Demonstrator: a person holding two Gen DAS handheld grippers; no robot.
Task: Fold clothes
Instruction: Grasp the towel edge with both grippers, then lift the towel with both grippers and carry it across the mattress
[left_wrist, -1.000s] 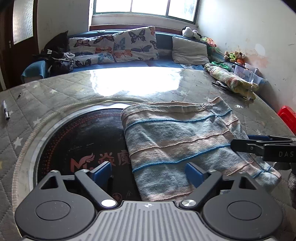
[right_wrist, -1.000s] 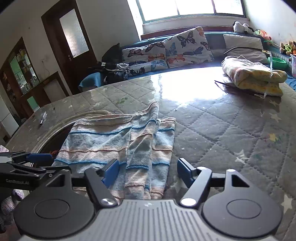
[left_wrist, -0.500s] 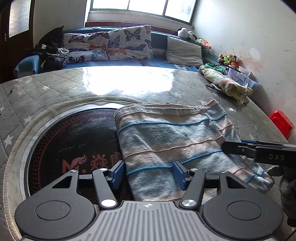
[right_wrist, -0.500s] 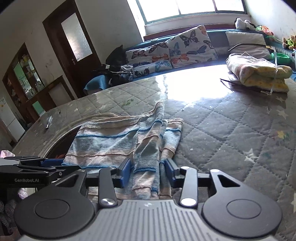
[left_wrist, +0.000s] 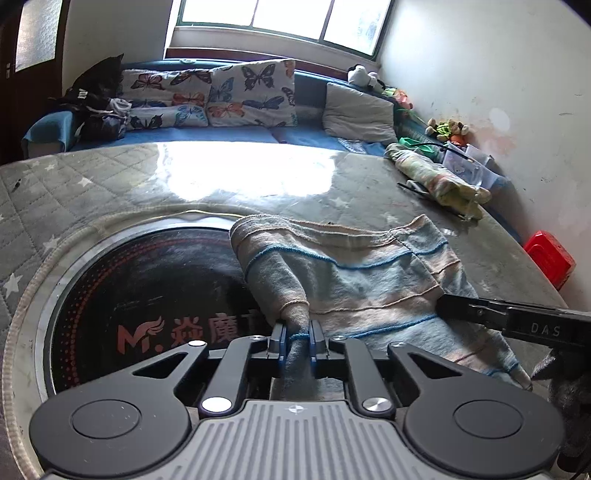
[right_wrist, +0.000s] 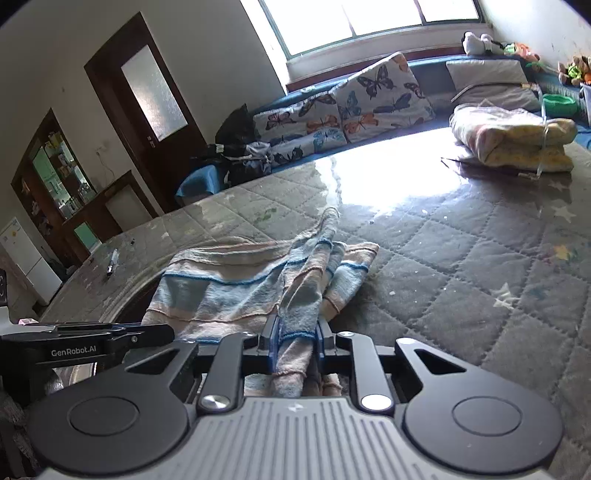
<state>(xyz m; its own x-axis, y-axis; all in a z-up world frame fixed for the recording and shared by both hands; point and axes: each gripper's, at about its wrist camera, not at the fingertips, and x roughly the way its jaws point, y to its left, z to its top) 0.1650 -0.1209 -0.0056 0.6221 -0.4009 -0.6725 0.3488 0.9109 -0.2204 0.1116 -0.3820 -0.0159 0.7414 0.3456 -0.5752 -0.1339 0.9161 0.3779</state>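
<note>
Left wrist view: left gripper (left_wrist: 295, 341) pinches the striped blue-and-pink knitted cloth (left_wrist: 369, 280) at its near-left corner; right gripper (right_wrist: 295, 341) clamps the near-right edge, seemingly bunched

Colours on the bench

The soft striped cloth (left_wrist: 369, 284) has pale blue and peachy pink bands with thin bright blue lines. The quilted grey bench cover (right_wrist: 461, 266) has a diamond pattern and little white stars. The round black glass plate (left_wrist: 147, 295) has red dots around its edge and red writing. The butterfly pillows (left_wrist: 236, 92) are white with orange, blue and black butterflies. The folded fluffy blanket (right_wrist: 513, 140) is yellow and pink. The small plastic box (left_wrist: 550, 258) is red. Both tools are black and grey with blue pads.
</note>
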